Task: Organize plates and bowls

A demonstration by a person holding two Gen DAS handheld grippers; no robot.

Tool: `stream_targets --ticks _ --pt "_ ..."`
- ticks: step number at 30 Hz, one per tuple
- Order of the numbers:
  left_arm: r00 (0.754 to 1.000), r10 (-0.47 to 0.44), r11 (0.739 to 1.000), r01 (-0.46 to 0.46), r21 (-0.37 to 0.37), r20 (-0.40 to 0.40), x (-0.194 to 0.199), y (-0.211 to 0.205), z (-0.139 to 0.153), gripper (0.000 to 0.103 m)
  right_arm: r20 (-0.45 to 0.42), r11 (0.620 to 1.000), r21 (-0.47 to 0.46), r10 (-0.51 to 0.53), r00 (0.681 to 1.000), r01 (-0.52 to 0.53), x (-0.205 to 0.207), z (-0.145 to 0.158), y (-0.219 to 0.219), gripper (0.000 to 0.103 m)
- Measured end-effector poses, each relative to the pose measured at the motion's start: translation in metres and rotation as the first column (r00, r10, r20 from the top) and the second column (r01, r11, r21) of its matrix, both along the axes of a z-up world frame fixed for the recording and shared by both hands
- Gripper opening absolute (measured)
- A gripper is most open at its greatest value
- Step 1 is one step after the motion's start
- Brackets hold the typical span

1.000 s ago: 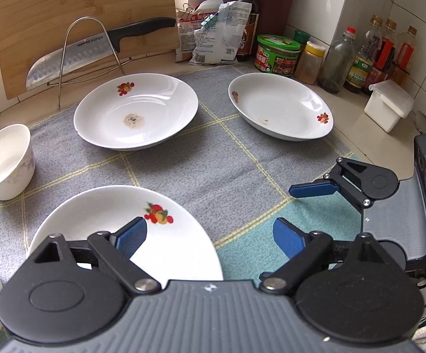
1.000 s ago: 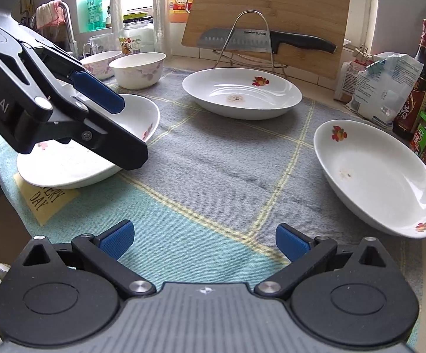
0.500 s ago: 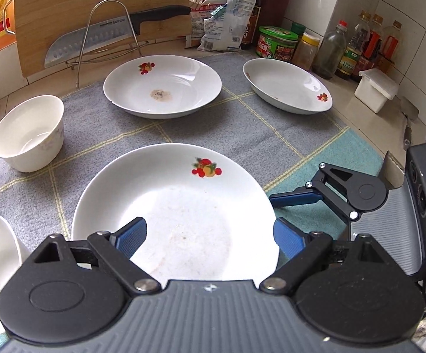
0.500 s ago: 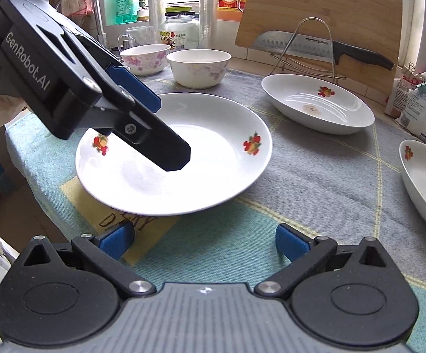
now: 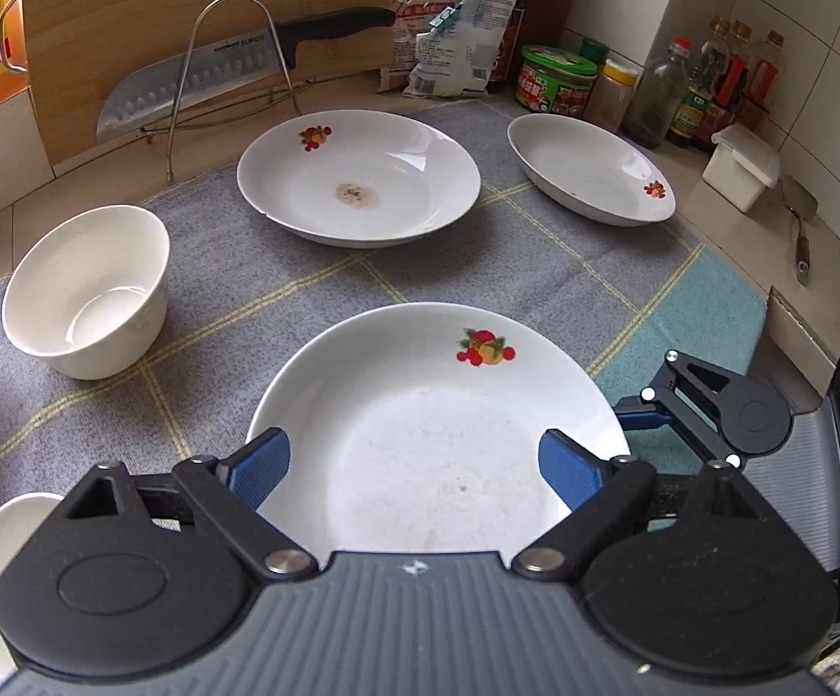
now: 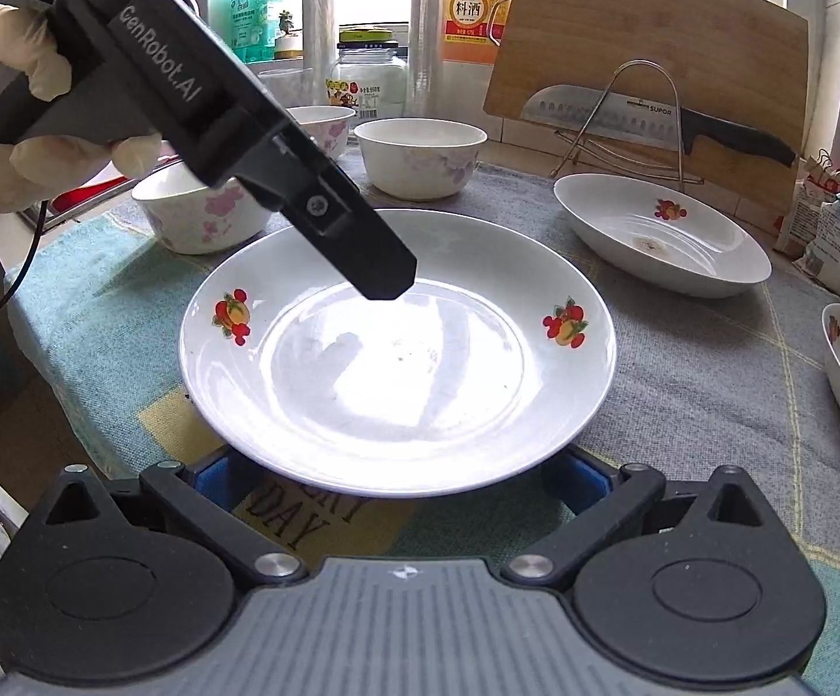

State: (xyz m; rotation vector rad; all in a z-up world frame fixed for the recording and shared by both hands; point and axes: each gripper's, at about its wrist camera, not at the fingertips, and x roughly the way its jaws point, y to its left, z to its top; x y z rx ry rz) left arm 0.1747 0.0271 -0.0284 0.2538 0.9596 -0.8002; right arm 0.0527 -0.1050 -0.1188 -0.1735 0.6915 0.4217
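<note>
Crowding the near plate (image 5: 437,441), bowls (image 5: 86,290) and two plates (image 5: 362,174) ring both released hand-held grippers (image 5: 414,467).

Left gripper (image 5: 414,464) hangs agape over near plate (image 5: 437,435); contact unclear.

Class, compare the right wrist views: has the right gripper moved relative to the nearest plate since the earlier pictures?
Yes. The right gripper has closed in on the nearest plate; its blue pads now sit under the plate's near rim, where earlier bare cloth lay ahead.
</note>
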Motion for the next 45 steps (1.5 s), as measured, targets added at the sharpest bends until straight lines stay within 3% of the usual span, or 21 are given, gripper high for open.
stream_targets --ticks 7,13,23,45 --pt "0.999 0.017 0.999 -0.016 0.029 -0.035 0.037 0.002 -0.007 0.092 0.032 1.0 0.014 -0.009 0.999 0.008 -0.005 -0.003 -0.001 0.103" --pt "0.987 -0.024 0.999 0.028 0.022 -0.161 0.056 0.004 -0.024 0.092 0.038 1.0 0.015 -0.01 0.999 0.009 -0.008 -0.004 0.0 0.103" --pt "0.958 -0.101 0.994 0.111 0.02 -0.267 0.064 -0.003 -0.035 0.092 0.038 1.0 0.014 -0.012 0.999 0.011 -0.01 -0.004 -0.001 0.103" --pt "0.93 -0.192 0.974 0.219 0.051 -0.313 0.069 -0.015 -0.037 0.091 0.031 1.0 0.009 0.009 0.999 -0.01 -0.005 -0.002 0.0 0.103"
